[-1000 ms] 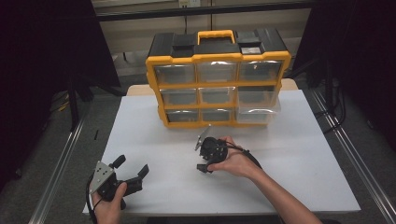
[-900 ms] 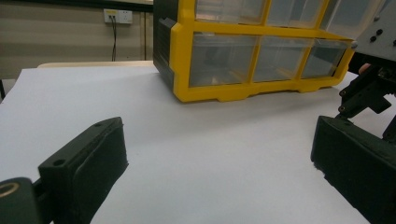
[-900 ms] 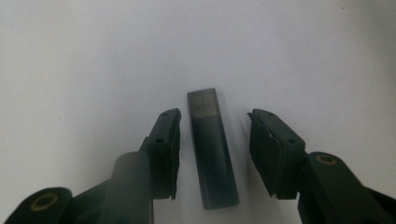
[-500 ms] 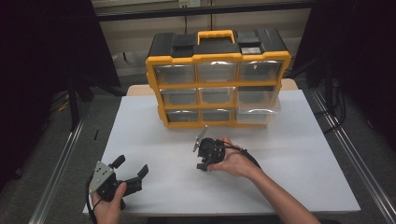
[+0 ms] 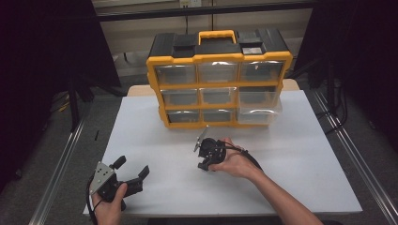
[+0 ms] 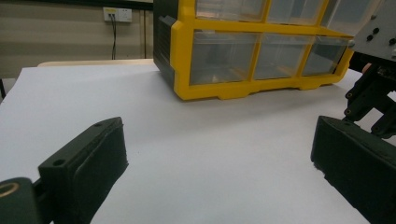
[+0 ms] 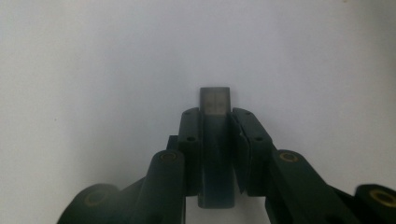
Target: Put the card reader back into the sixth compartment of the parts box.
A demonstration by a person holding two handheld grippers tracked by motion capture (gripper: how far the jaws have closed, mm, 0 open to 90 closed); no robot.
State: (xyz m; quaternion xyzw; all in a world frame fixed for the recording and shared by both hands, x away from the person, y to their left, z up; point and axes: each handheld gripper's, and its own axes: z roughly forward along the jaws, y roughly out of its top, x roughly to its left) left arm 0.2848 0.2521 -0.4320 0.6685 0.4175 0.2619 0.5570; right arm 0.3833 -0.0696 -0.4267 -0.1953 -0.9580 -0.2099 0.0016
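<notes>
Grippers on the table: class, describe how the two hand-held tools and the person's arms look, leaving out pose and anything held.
Both are black two-jaw tools. The left gripper has broad, blocky jaws with screw holes and carries a grey three-cornered plate on top; a black cable trails from it. The right gripper has brass-coloured pivot pins, a grey plate and a black cable too. The person's forearms are bare, with no sleeves visible.

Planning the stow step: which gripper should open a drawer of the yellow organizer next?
Left, probably. The left gripper is open and holds nothing, aimed at the yellow-and-black plastic drawer organizer. The right gripper is shut on a small grey translucent block, so it is occupied.
</notes>
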